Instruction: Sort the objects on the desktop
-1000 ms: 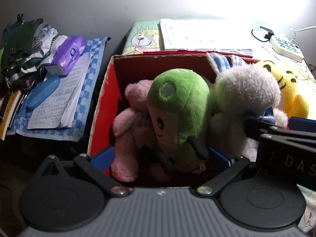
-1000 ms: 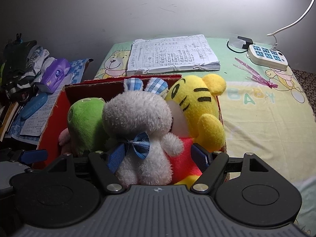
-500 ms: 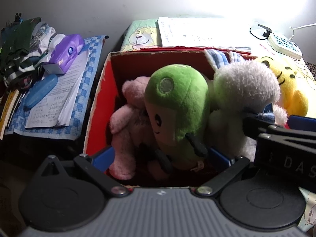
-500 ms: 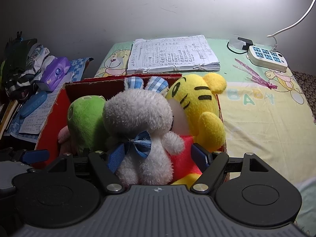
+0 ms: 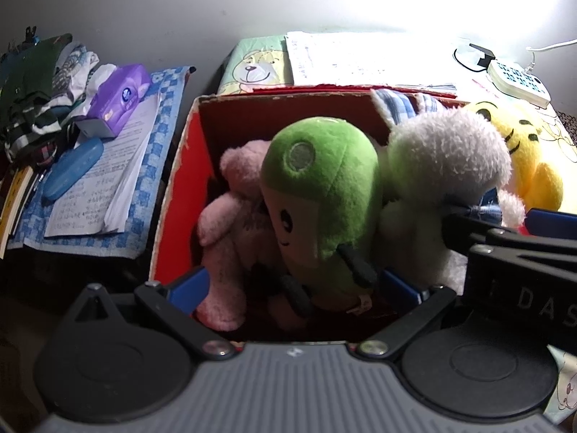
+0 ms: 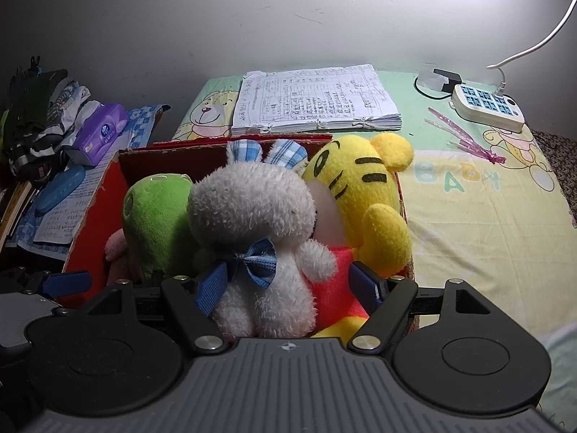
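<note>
Left gripper (image 5: 294,285) spread around green plush (image 5: 321,195), slightly closer than before; right gripper (image 6: 288,285) unchanged, spread around white bunny (image 6: 252,223). Sheet (image 6: 468,216) reads "BABY".

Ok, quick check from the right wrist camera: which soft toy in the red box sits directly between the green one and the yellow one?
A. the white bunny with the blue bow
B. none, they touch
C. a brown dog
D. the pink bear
A: the white bunny, blue bow at its neck, sits in the red box with the green toy on one side and the yellow toy on the other.
</note>
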